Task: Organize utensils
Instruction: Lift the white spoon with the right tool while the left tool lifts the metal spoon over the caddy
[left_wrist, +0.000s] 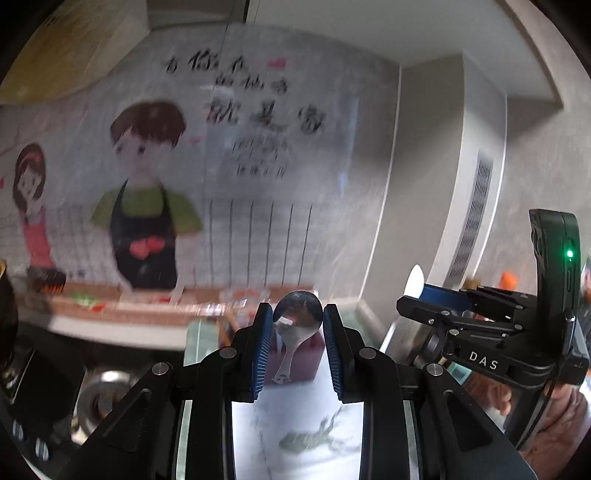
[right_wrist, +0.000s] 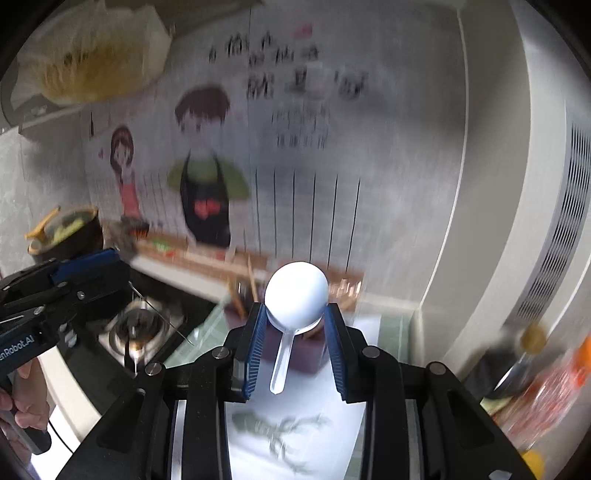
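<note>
Spoons are held in both grippers, bowls up, handles hanging down. A metal spoon (left_wrist: 297, 317) is clamped at its bowl between the fingers of the left gripper (left_wrist: 298, 325). A white plastic spoon (right_wrist: 295, 295) is gripped likewise by the right gripper (right_wrist: 295, 325). A purple holder (right_wrist: 295, 350) stands on the bench (right_wrist: 388, 325) behind them.

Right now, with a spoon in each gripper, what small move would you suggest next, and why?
Probably lower the left gripper toward the dark red holder ahead; its jaws clamp the metal spoon by the bowl, handle down, while the right gripper holds the white spoon alike.
</note>
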